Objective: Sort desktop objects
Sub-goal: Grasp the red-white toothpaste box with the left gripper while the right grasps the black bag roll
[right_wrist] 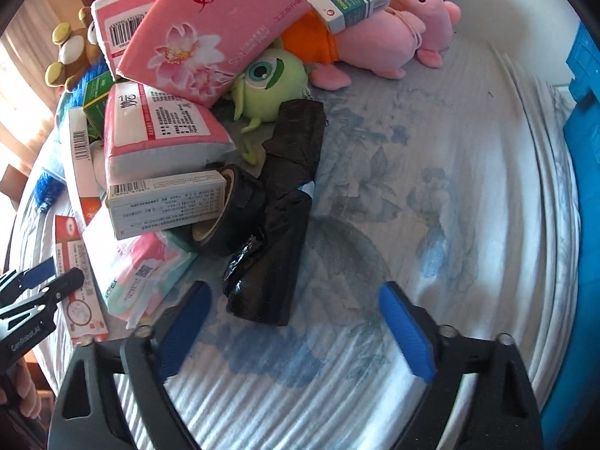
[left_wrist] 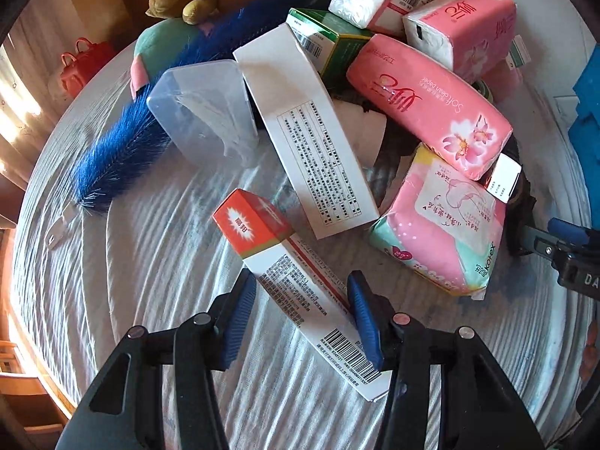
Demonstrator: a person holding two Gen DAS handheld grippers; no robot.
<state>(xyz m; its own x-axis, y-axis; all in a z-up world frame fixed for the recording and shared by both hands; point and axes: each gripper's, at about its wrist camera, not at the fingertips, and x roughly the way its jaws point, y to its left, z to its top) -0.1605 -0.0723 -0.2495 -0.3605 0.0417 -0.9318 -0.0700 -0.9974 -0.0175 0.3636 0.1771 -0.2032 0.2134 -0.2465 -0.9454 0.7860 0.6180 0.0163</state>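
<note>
A long white box with an orange end [left_wrist: 300, 292] lies on the striped bed sheet [left_wrist: 150, 262], and my left gripper [left_wrist: 302, 300] is shut on it, a blue pad against each long side. That box [right_wrist: 75, 273] and the left gripper [right_wrist: 41, 292] also show at the left edge of the right wrist view. My right gripper [right_wrist: 296, 326] hangs open just over the sheet [right_wrist: 431, 187]. The near end of a black rolled bag [right_wrist: 270, 247] lies between its fingers, closer to the left pad [right_wrist: 187, 322] and untouched. The right gripper [left_wrist: 562, 247] shows at the left wrist view's right edge.
A heap sits behind both grippers: pink tissue packs [left_wrist: 427, 105], a pink-and-mint pad pack [left_wrist: 438, 225], white boxes [left_wrist: 311, 131], a clear tub [left_wrist: 206, 108], a blue brush [left_wrist: 123, 150], black tape [right_wrist: 225, 217] and plush toys [right_wrist: 378, 37]. A blue crate [right_wrist: 585, 112] stands at the right.
</note>
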